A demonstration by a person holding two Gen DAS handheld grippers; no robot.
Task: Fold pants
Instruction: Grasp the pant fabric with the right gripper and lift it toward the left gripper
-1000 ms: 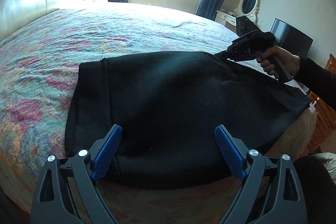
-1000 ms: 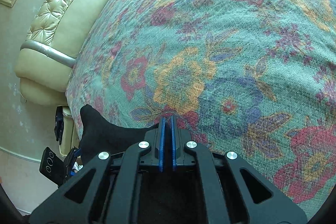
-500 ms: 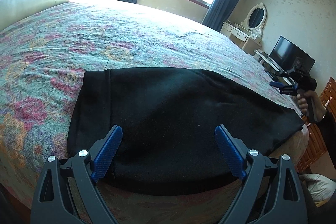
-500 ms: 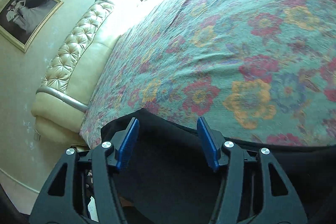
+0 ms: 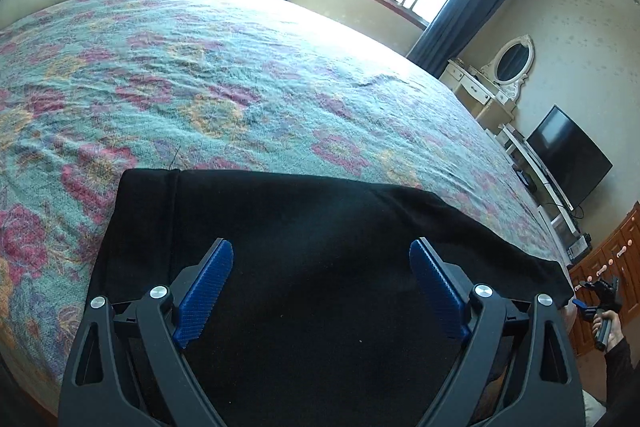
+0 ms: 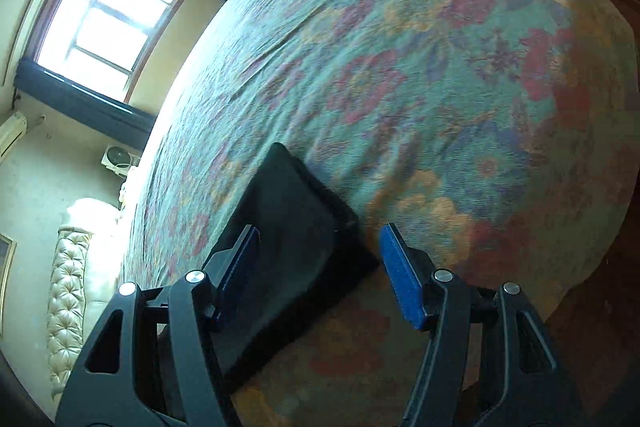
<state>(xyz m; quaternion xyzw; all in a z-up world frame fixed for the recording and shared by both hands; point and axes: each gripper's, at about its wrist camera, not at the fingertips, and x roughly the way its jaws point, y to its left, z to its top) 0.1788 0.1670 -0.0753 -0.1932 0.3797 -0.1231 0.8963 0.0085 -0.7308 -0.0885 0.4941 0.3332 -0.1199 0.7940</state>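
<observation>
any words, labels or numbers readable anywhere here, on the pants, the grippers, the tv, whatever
None can be read.
Black pants: no label or print shows.
Left gripper and right gripper: no markings visible.
TV: screen dark, no brand legible.
Floral bedspread: pattern only.

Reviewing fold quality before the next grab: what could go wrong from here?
1. The black pants lie at the bed's near edge; one end overhangs and may slide off.
2. Right gripper, jaws opening, straddles only a corner: a grab may bunch it.
3. Left gripper open, holding nothing; pants could shift.
</observation>
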